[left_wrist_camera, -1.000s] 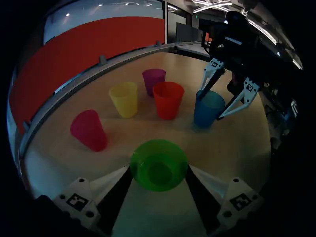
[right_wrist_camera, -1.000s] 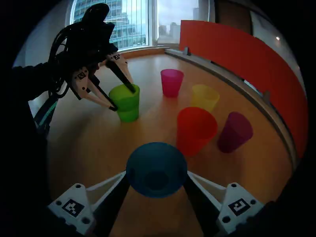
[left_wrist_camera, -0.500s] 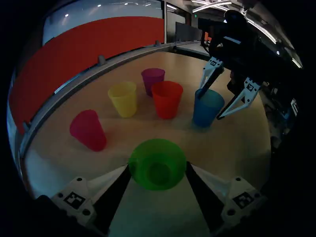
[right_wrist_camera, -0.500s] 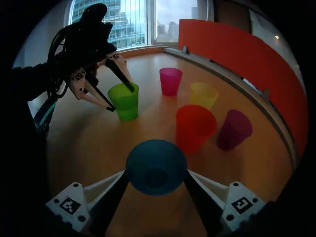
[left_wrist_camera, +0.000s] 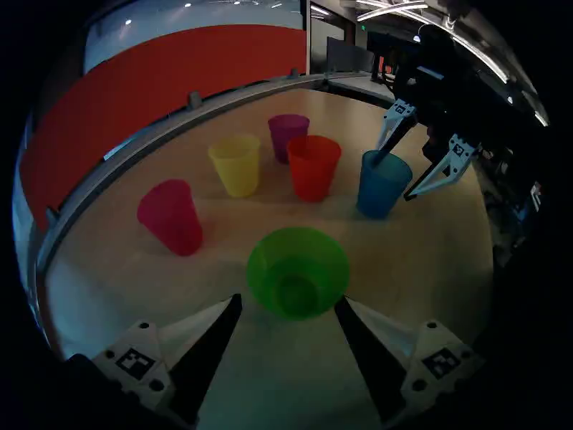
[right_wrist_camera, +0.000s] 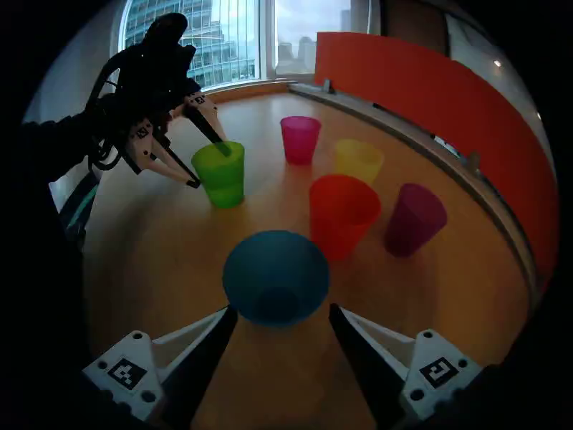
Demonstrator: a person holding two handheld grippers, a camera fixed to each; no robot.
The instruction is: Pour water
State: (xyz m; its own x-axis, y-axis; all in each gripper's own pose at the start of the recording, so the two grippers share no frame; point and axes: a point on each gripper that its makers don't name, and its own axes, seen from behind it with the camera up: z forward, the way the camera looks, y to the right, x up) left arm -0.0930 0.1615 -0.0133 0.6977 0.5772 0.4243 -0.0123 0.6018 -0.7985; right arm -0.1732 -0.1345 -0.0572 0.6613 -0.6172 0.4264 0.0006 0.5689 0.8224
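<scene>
A green cup [left_wrist_camera: 297, 272] stands upright on the wooden table [left_wrist_camera: 430, 272], just ahead of my left gripper [left_wrist_camera: 286, 304]. The gripper is open, its fingertips [left_wrist_camera: 233, 304] beside the cup's base. The right gripper view has a blue cup [right_wrist_camera: 276, 276] likewise just ahead of my open right gripper [right_wrist_camera: 281, 309]. Each view also shows the other gripper: the right gripper [left_wrist_camera: 394, 174] straddles the blue cup [left_wrist_camera: 382, 183], and the left gripper [right_wrist_camera: 209, 168] straddles the green cup [right_wrist_camera: 218, 172]. I cannot see any water in the cups.
Pink [left_wrist_camera: 172, 215], yellow [left_wrist_camera: 235, 165], purple [left_wrist_camera: 288, 132] and red [left_wrist_camera: 313, 166] cups stand in a loose row behind. A low rail and an orange-red panel [left_wrist_camera: 143, 79] bound the table's far side. A dark sleeve [right_wrist_camera: 50, 150] holds the left gripper, before windows [right_wrist_camera: 215, 36].
Both grippers have drawn back a little from their cups. Each cup now sits farther out past the fingertips, and the finger spacing is unchanged.
</scene>
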